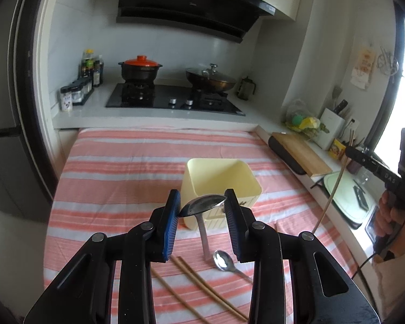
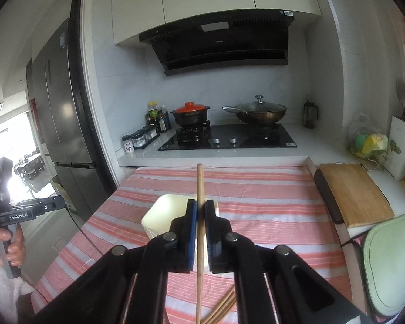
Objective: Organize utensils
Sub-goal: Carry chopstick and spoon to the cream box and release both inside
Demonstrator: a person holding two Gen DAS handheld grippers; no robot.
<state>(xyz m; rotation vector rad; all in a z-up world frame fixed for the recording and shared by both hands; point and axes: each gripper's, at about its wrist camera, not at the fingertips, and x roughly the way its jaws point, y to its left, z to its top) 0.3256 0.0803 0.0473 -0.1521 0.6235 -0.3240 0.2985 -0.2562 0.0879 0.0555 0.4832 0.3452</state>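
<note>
My left gripper (image 1: 202, 203) is shut on the bowl of a metal spoon (image 1: 202, 205), whose handle hangs down, just in front of the pale yellow utensil holder (image 1: 221, 178). A second spoon (image 1: 224, 260) and several wooden chopsticks (image 1: 199, 283) lie on the striped cloth below. My right gripper (image 2: 201, 208) is shut on one wooden chopstick (image 2: 199, 186), held upright in front of the utensil holder (image 2: 164, 216). More chopsticks (image 2: 221, 307) lie on the cloth under it. The held chopstick also shows in the left wrist view (image 1: 330, 197).
The pink striped cloth (image 1: 121, 172) covers the table. A wooden cutting board (image 2: 356, 194) and a green board (image 2: 391, 264) lie at the right. A stove with a red-lidded pot (image 1: 141, 67) and a wok (image 1: 210, 79) stands behind. A fridge (image 2: 62, 113) stands left.
</note>
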